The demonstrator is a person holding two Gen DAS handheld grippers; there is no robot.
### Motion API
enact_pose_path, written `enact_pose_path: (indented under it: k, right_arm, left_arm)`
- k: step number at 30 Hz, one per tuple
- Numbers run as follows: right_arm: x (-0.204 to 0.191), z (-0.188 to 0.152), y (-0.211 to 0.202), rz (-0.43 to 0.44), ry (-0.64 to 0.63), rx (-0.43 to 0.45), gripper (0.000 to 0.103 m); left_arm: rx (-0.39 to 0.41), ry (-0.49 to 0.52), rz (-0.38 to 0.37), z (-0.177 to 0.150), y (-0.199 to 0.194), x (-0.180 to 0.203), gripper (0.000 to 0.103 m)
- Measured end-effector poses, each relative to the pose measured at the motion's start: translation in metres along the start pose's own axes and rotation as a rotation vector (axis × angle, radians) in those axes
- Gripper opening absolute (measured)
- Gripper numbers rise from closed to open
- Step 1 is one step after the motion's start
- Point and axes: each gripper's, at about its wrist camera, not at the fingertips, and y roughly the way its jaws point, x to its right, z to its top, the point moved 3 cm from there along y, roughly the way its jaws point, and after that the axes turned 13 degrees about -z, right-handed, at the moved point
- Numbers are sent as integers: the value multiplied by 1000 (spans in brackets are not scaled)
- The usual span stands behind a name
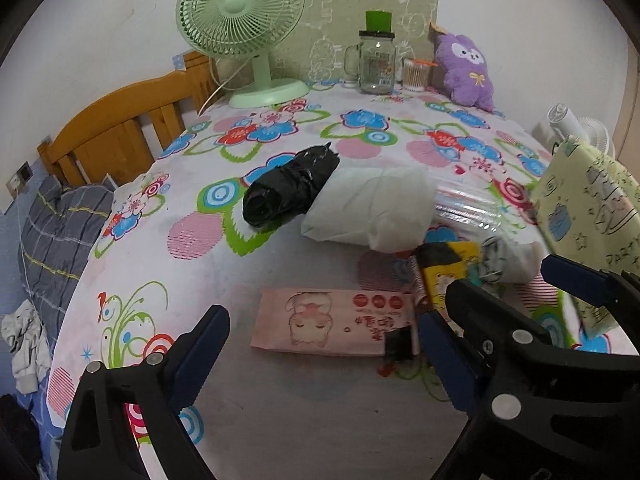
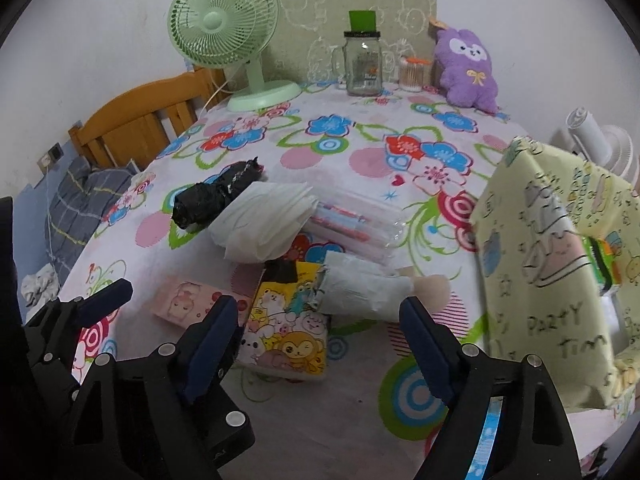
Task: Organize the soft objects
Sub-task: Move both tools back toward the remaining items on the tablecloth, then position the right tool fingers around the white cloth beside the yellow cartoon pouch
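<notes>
A pink tissue pack point(image 1: 320, 324) lies flat on the flowered tablecloth point(image 1: 280, 400), right in front of my open left gripper point(image 1: 324, 316), whose pads do not touch it. To its right is a yellow cartoon tissue pack point(image 2: 288, 332) with a white wrapped roll point(image 2: 360, 288) beside it. My right gripper point(image 2: 318, 304) stands open just before these two, gripping nothing. Further back lie a black rolled bag point(image 1: 288, 192) and a white folded bundle point(image 1: 372, 208). A purple plush point(image 2: 468, 72) leans against the wall at the back right.
A pale yellow fabric bin point(image 2: 540, 272) stands at the right edge. A clear pack of pens point(image 2: 348, 224) lies mid-table. A green fan point(image 2: 224, 28), a glass jar point(image 2: 362, 64) and a cotton swab tub point(image 2: 412, 74) line the back. A wooden headboard point(image 1: 120, 132) and bedding are at left.
</notes>
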Motion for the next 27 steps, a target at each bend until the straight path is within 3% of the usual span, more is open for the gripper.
enact_pose_path:
  k: [14,19,27]
  right_arm:
    - [-12,-3,23,-16,15,-81,85]
    - [-13,-4,29,19,44,-118,85]
    - [-17,-10,25,45,30,-123,78]
  left_arm:
    - [-19,20,3,-3,12,-8,95]
    - [-18,21,14,-6,10,-12,95]
    - [-26,46,36,-11,7,-8,95]
